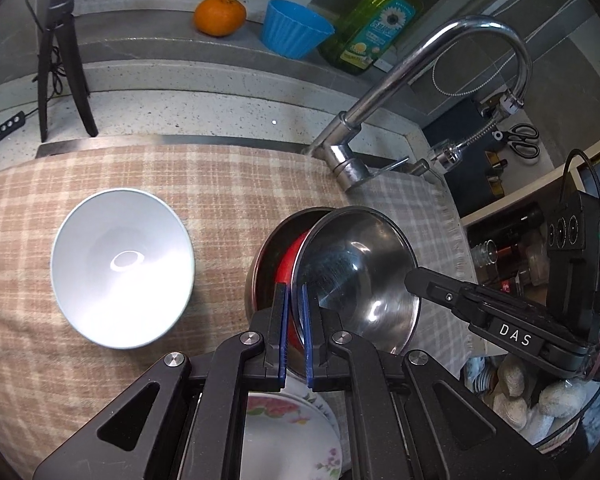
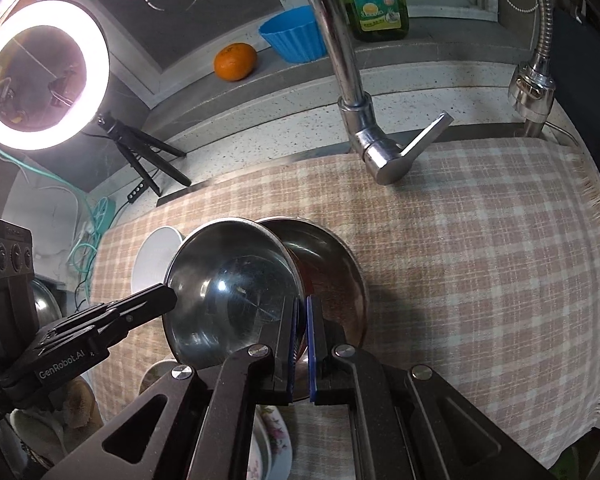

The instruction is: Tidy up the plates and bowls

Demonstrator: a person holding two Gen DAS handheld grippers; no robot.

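Both claws are on one thing here: the steel bowl [image 1: 360, 272], carried between them above the checked cloth [image 1: 220, 184]. The left gripper [image 1: 295, 312] is pressed together on the bowl's thin rim at its 9 o'clock edge. The right gripper [image 2: 303, 332] is clamped just as tight on the opposite rim, at 3 o'clock. In each wrist view the other claw's tip shows at the far rim, so this is a two-handed carry across the bowl's width, with neither hand nearer than the other.

Now the relation that matters. A second bowl, the red-walled bowl [image 1: 290, 258], sits on the cloth right behind the held one. From the left wrist it peeks out at 10 o'clock of the steel bowl, and from the right wrist it peeks out at 2 o'clock. That reads as the steel bowl hanging almost over it, mouth tipped toward the cameras rather than level.

The white bowl [image 1: 122, 268] rests alone on the cloth, well apart at 9 o'clock of the left claw. The floral plates [image 1: 284, 428] lie beneath the left claw at 6 o'clock.

My call is that nesting comes next. The steel bowl needs to level out and centre over the red-walled one before either rim is let go.
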